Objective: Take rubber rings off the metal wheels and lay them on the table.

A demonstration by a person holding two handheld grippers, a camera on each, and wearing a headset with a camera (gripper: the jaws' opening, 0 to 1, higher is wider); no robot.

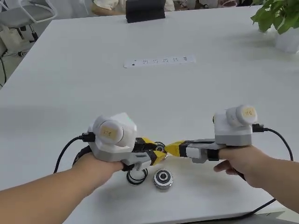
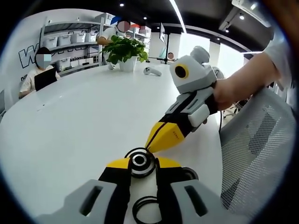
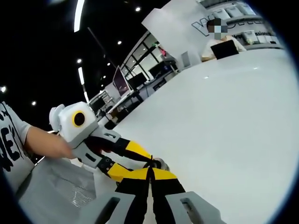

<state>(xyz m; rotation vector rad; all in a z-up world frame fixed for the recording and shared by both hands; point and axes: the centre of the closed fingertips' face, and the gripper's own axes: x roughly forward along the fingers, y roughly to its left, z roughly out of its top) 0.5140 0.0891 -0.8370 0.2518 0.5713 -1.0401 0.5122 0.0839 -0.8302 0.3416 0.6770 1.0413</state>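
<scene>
A metal wheel is held clenched between the jaws of the left gripper, just above the table, with its flat face turned toward that gripper's camera and its axle running along the jaws. Its black rubber ring is still seated. The right gripper is brought in from about 1 o'clock of the wheel. Its jaws are pressed together and its tip touches the ring's rim, though it cannot be told whether rubber is nipped between them. The peel is judged to depend on that tip pulling away along 1 o'clock, so the right gripper is the nearer one. In the head view, loose rings are seen lying at 7 o'clock of the held wheel and a bare wheel at 6 o'clock. In the right gripper view, the held wheel is largely hidden behind the jaws.
</scene>
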